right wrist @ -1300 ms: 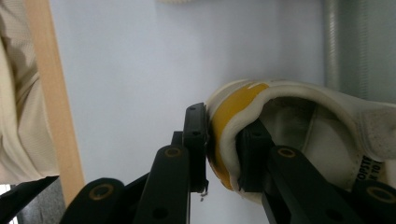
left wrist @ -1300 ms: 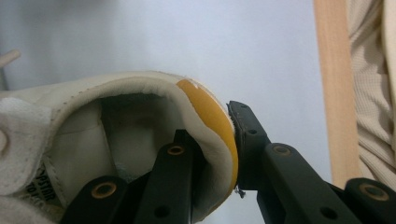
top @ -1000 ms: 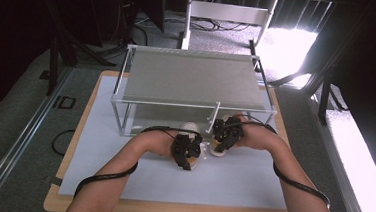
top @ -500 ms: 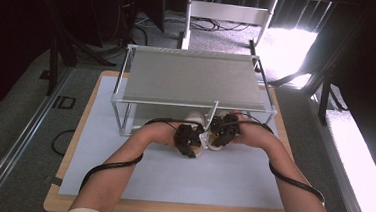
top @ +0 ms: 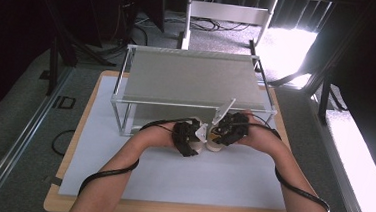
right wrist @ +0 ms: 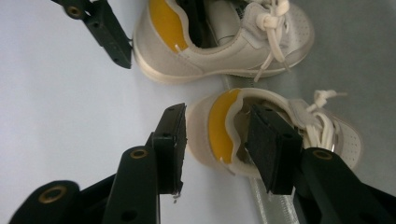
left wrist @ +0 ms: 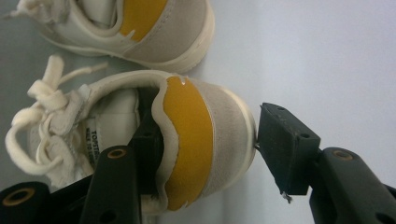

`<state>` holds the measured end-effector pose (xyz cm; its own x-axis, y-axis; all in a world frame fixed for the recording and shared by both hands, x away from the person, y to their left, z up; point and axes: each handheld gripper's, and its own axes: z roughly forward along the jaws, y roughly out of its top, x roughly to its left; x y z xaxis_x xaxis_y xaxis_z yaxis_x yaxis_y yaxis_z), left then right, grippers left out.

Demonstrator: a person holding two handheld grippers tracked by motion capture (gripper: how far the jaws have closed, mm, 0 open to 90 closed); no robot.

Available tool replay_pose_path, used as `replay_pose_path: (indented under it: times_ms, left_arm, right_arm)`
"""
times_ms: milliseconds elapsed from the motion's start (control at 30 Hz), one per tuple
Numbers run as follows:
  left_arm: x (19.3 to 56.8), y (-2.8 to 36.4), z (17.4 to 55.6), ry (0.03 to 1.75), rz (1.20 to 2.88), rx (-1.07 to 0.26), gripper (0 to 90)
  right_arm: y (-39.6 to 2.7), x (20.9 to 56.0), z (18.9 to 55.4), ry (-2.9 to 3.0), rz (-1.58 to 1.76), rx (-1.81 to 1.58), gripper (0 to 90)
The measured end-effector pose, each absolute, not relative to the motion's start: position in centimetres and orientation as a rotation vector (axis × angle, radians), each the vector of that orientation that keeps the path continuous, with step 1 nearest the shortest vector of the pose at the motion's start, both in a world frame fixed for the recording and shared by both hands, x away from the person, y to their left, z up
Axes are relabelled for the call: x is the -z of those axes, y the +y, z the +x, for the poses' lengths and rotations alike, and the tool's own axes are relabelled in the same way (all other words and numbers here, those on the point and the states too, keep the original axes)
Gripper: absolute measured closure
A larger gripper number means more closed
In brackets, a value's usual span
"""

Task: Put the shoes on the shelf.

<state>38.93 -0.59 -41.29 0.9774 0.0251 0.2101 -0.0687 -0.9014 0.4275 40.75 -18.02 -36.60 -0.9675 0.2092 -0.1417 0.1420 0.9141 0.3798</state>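
Observation:
Two small white sneakers with yellow heel tabs lie side by side on the white mat, toes pointing under the rack. My left gripper is shut on the heel of one sneaker, with one jaw inside the collar and the other pressing the back. The second sneaker lies just beyond. My right gripper grips the other sneaker the same way, its heel wall between the jaws. In the high view the left gripper and right gripper meet at the rack's front edge.
A metal-framed rack with a grey top stands at the back of the white mat. Its bottom front rail runs under the right sneaker. The wooden table edge lies near the person. Cables trail along both forearms.
The left hand has moved forward and to the right, up beside the right hand. Both grippers now sit close together at the rack's front.

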Motion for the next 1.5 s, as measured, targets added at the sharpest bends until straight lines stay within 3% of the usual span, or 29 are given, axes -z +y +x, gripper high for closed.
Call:
replay_pose_path:
  times_ms: [233,833,1233,1500]
  left_arm:
    - [39.9,-0.2,38.7,0.147,2.629,-0.402,34.6]
    - [38.1,2.8,34.9,0.328,2.498,-0.394,34.7]
    - [40.0,5.8,33.8,0.506,2.42,-0.433,34.7]
    - [43.0,7.0,35.8,0.727,2.346,-0.527,35.8]
  right_arm:
    - [-19.6,36.4,39.5,2.84,0.325,-0.659,56.2]
    - [-21.8,39.0,36.2,2.713,0.544,-0.8,57.5]
    - [-23.9,41.9,35.5,2.607,0.74,-0.903,55.5]
    - [-25.4,43.5,36.8,2.479,0.86,-0.913,65.0]
